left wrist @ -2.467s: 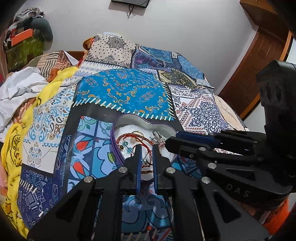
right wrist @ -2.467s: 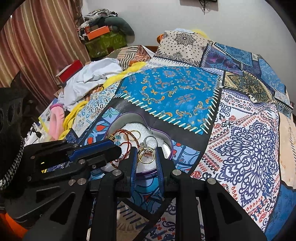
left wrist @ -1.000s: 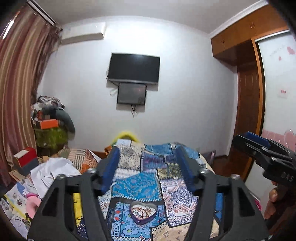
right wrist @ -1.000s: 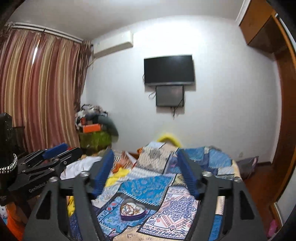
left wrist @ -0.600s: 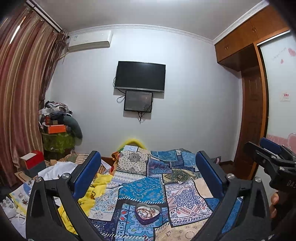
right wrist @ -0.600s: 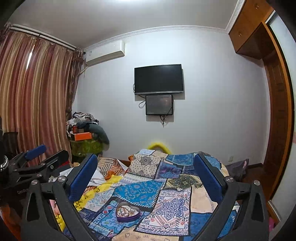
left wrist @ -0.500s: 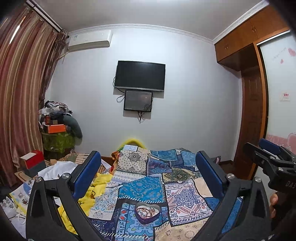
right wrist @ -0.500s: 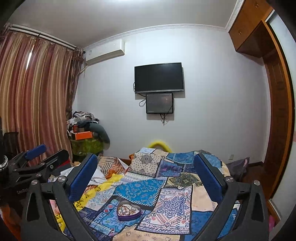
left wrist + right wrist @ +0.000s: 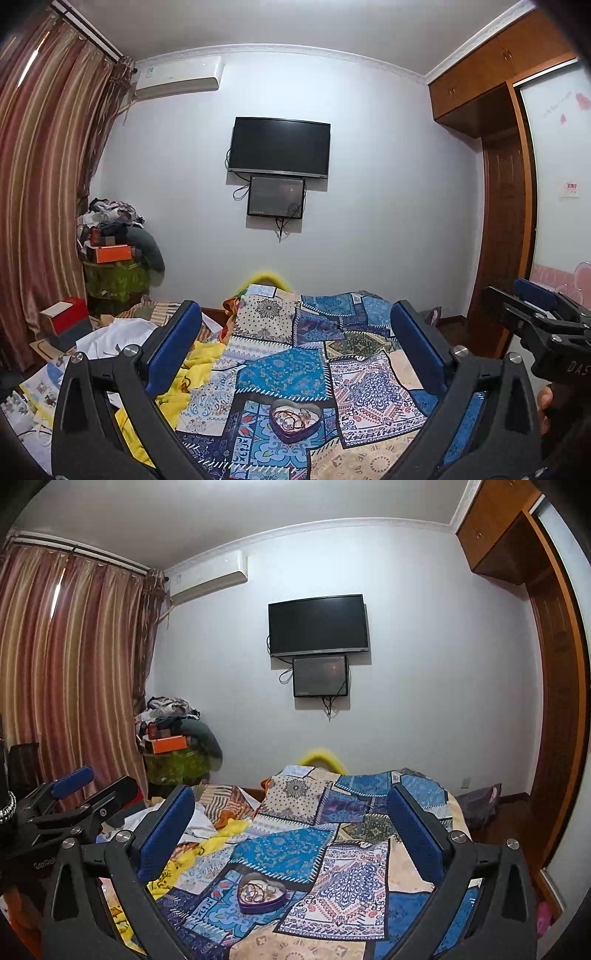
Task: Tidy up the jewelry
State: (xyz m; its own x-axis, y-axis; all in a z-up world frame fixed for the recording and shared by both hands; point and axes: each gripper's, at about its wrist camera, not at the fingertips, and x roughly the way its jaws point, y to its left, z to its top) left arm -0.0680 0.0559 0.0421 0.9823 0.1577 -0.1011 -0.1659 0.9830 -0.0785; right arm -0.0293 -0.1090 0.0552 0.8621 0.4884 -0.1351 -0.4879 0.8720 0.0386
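A purple heart-shaped box [image 9: 294, 421] with bangles and beaded jewelry inside sits on the patchwork bedspread [image 9: 362, 380], far below both grippers. It also shows in the right wrist view [image 9: 261, 892]. My left gripper [image 9: 294, 339] is wide open and empty, held high and well back from the bed. My right gripper [image 9: 291, 818] is wide open and empty too. The right gripper shows at the right edge of the left wrist view [image 9: 535, 306]. The left gripper shows at the left edge of the right wrist view [image 9: 85, 786].
A black TV [image 9: 279, 147] and a smaller screen hang on the far wall. A pile of clothes and boxes [image 9: 110, 251] stands at the left by striped curtains [image 9: 44, 184]. White and yellow cloths [image 9: 110, 339] lie on the bed's left side. A wooden wardrobe [image 9: 502, 229] is at right.
Both grippers were shut low over the heart box. They have pulled up and far back from the bed and opened wide. In the last half second almost nothing moves.
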